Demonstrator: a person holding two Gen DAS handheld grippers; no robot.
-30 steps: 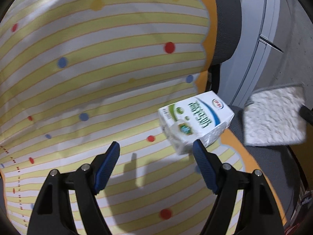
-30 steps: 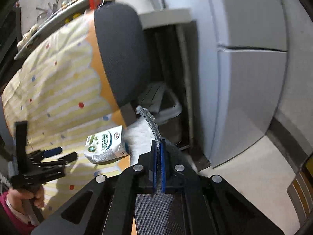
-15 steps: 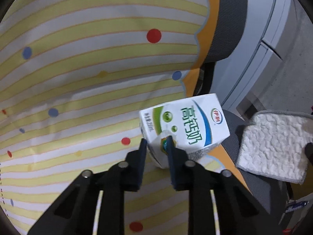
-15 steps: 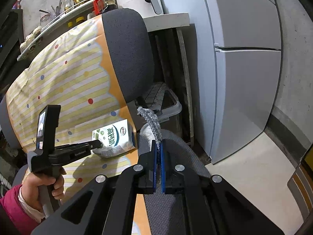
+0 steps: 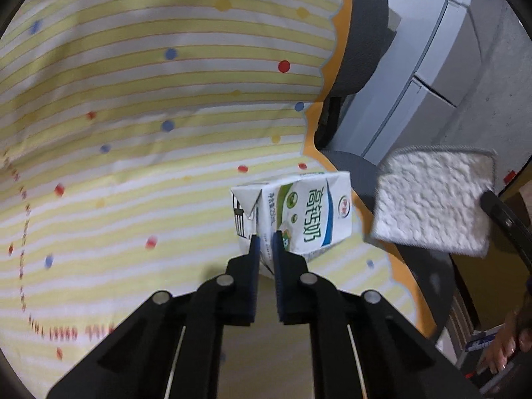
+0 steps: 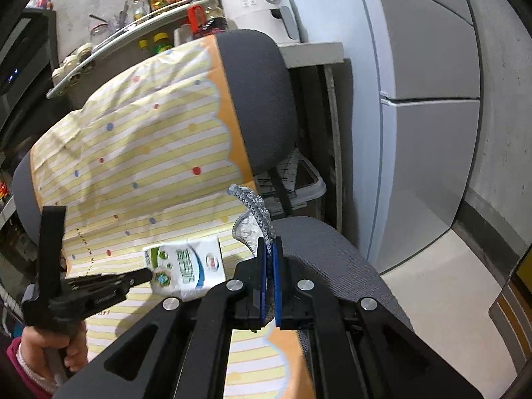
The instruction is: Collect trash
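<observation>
A white and green milk carton [image 5: 299, 212] is pinched at its near edge by my left gripper [image 5: 265, 249], which is shut on it and holds it just above the striped cloth [image 5: 149, 116] on the chair seat. The carton also shows in the right wrist view [image 6: 186, 266], with the left gripper [image 6: 146, 274] at its left side. My right gripper [image 6: 270, 259] is shut on a grey-edged white cleaning cloth [image 6: 254, 212], held upright to the right of the carton. That cloth shows in the left wrist view [image 5: 432, 199] too.
A grey office chair [image 6: 259, 99] carries the yellow striped cover. A white bin [image 6: 299, 186] stands behind the chair. A grey fridge [image 6: 425, 99] is at the right. A shelf with jars and bottles [image 6: 133, 30] and a white appliance [image 6: 262, 6] are at the back.
My left gripper closed on the carton and has lifted and turned it slightly. My right gripper has risen with the cleaning cloth still in it.
</observation>
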